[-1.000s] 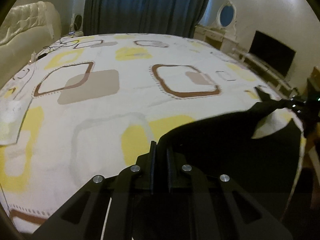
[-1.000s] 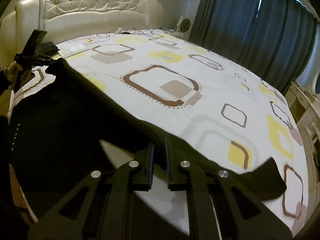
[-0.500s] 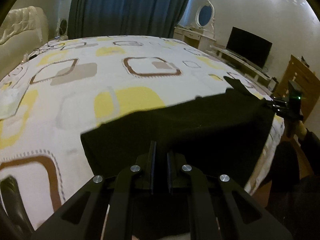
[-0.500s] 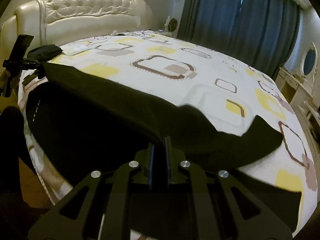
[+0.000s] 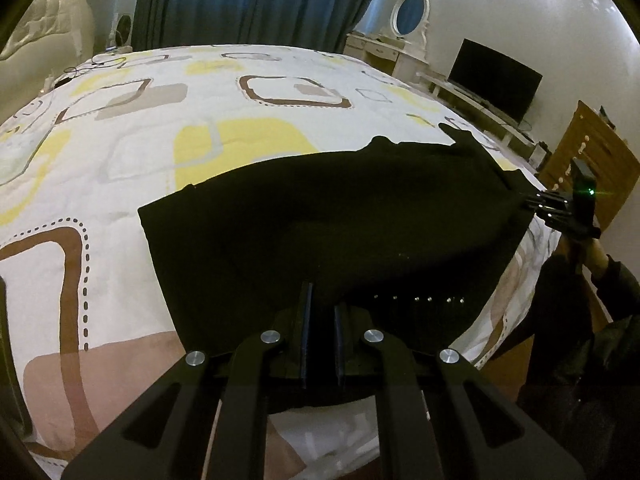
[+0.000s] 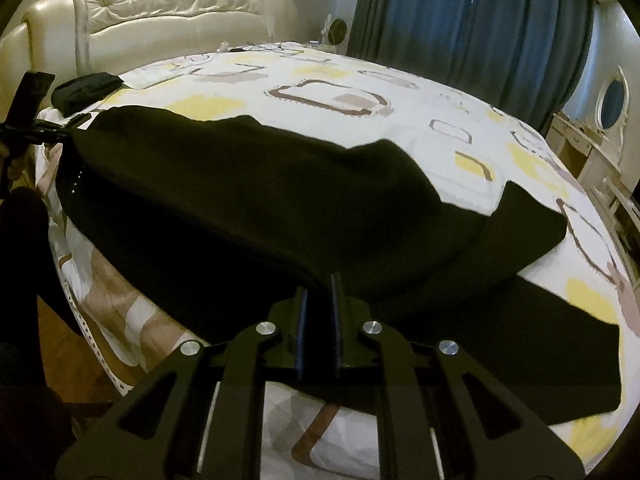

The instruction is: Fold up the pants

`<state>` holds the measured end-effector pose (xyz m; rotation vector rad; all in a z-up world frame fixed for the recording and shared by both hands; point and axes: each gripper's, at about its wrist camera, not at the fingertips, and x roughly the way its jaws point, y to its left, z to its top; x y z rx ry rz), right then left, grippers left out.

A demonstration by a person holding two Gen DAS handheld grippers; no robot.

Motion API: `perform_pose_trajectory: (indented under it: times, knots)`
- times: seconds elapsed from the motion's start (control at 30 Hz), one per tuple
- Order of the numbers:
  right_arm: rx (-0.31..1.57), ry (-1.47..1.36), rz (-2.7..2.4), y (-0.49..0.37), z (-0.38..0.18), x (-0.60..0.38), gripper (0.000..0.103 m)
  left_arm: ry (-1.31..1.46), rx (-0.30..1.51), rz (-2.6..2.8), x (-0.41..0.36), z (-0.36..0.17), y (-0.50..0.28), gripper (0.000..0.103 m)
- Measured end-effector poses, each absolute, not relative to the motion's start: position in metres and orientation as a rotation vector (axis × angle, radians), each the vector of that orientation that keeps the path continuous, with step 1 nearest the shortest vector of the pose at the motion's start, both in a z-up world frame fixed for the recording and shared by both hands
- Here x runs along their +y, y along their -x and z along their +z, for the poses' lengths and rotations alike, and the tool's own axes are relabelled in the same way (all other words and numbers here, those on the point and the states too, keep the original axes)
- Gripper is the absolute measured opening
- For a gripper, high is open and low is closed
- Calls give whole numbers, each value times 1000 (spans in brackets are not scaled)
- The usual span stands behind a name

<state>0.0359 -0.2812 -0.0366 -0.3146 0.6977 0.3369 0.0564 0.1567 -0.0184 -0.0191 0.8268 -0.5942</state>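
Observation:
The black pants [image 5: 328, 224] lie stretched along the near edge of the bed [image 5: 224, 128] with the patterned cover. My left gripper [image 5: 322, 300] is shut on the pants' near edge at one end. My right gripper [image 6: 318, 290] is shut on the pants [image 6: 256, 184] at the other end. Each gripper shows in the other's view: the right gripper [image 5: 556, 208] at the far right of the left wrist view, the left gripper [image 6: 48, 130] at the far left of the right wrist view. A folded-over layer lies on the lower layer, with a leg end [image 6: 532, 224] spread to the right.
A small dark bundle [image 6: 86, 88] lies on the bed near the cream headboard [image 6: 176, 12]. Blue curtains [image 5: 256, 0] hang behind. A white dresser with an oval mirror [image 5: 410, 16], a TV [image 5: 496, 80] and a wooden cabinet [image 5: 592, 160] stand to the right. Cables [image 5: 96, 64] lie at the far corner.
Both grippers have pulled the pants back toward the bed's near edge and lowered them. The cloth, which hung lifted, now lies flatter and folded over itself on the cover.

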Motion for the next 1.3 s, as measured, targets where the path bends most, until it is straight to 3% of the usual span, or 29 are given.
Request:
perform_pose_trajectory:
  times: [0.33, 0.63, 0.7, 0.77, 1.03, 1.1, 1.17, 1.2, 1.27, 1.3]
  knots:
    - [728, 317, 344, -30, -43, -283, 11, -18, 850, -621, 158, -23, -43, 11]
    - [770, 324, 387, -23, -44, -285, 18, -112, 883, -636, 164, -18, -29, 20]
    - [778, 334, 390, -21, -43, -286, 23, -144, 884, -630, 165, -16, -25, 20]
    - [787, 322, 385, -18, -42, -292, 48, -183, 889, -606, 168, -16, -20, 21]
    - [738, 151, 304, -25, 2, -334, 50, -110, 813, -493, 182, 9, -39, 21]
    - [705, 103, 247, -43, 24, -348, 52, -95, 773, -514, 166, 23, -54, 21]
    - [698, 44, 203, -71, 42, -362, 62, -84, 761, -521, 148, 29, -71, 21]
    - [696, 17, 170, -92, 50, -371, 62, -73, 761, -529, 139, 30, -81, 23]
    - [726, 4, 73, -132, 57, -384, 63, -43, 763, -538, 116, 27, -103, 43]
    - [765, -9, 12, -159, 56, -391, 63, -37, 763, -539, 107, 23, -112, 47]
